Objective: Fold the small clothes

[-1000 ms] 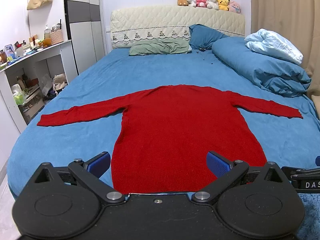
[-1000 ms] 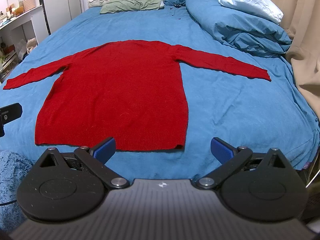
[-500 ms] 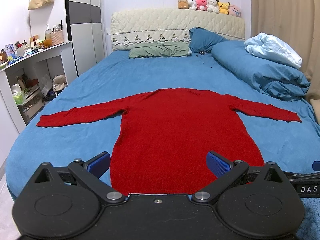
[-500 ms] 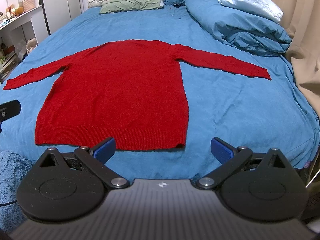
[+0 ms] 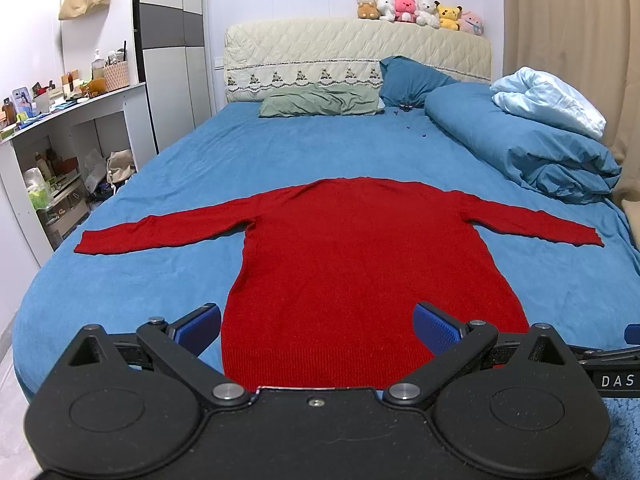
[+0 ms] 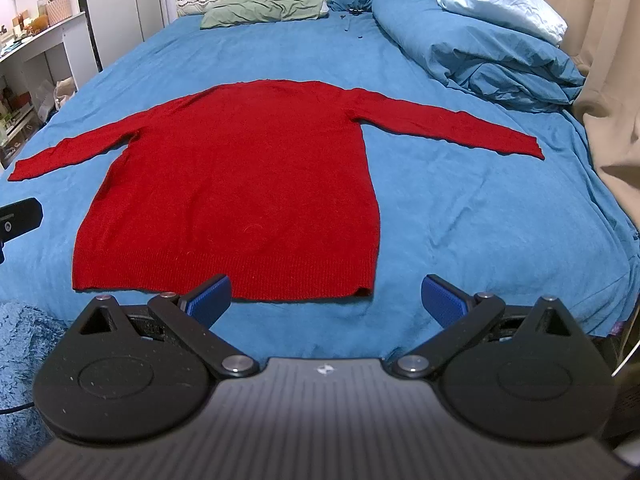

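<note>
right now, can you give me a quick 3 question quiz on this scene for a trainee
1. True or false: the red sweater is already folded in half.
2. Multiple choice: the green pillow lies A) at the headboard end of the bed, B) on the sweater, C) on the floor.
3. Fill in: both the left gripper and the right gripper are ____ and hold nothing.

Key:
1. False; it lies flat with both sleeves spread out.
2. A
3. open
</note>
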A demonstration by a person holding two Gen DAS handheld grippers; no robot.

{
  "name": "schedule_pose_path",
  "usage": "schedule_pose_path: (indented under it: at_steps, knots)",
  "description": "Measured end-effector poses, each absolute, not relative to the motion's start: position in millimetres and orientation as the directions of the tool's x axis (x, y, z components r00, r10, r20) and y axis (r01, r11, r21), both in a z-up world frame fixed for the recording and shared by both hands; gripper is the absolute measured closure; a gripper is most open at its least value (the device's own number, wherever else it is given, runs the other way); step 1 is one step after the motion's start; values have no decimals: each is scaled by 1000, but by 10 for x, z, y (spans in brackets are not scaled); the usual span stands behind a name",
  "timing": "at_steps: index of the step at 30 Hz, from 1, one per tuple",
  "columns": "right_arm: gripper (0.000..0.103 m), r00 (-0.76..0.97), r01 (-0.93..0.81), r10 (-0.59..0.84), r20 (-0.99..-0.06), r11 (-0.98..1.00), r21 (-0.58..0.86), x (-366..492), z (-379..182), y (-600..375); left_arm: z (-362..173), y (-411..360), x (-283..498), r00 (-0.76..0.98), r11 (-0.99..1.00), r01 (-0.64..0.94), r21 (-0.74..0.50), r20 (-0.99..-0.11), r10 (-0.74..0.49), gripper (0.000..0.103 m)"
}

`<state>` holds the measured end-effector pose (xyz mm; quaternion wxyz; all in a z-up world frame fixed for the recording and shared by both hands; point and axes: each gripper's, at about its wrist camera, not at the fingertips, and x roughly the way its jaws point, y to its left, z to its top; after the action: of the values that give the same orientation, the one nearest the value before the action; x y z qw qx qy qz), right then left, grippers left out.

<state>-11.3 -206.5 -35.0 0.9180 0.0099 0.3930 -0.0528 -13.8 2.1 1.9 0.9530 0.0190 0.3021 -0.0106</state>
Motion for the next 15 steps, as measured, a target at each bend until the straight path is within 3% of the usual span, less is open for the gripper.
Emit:
schedule_pose_path:
  at_steps: [15]
  knots:
    - [0, 689, 104, -87, -720, 994, -21, -121, -358, -2065, 33, 16, -150, 820, 999, 33, 28, -573, -11, 0]
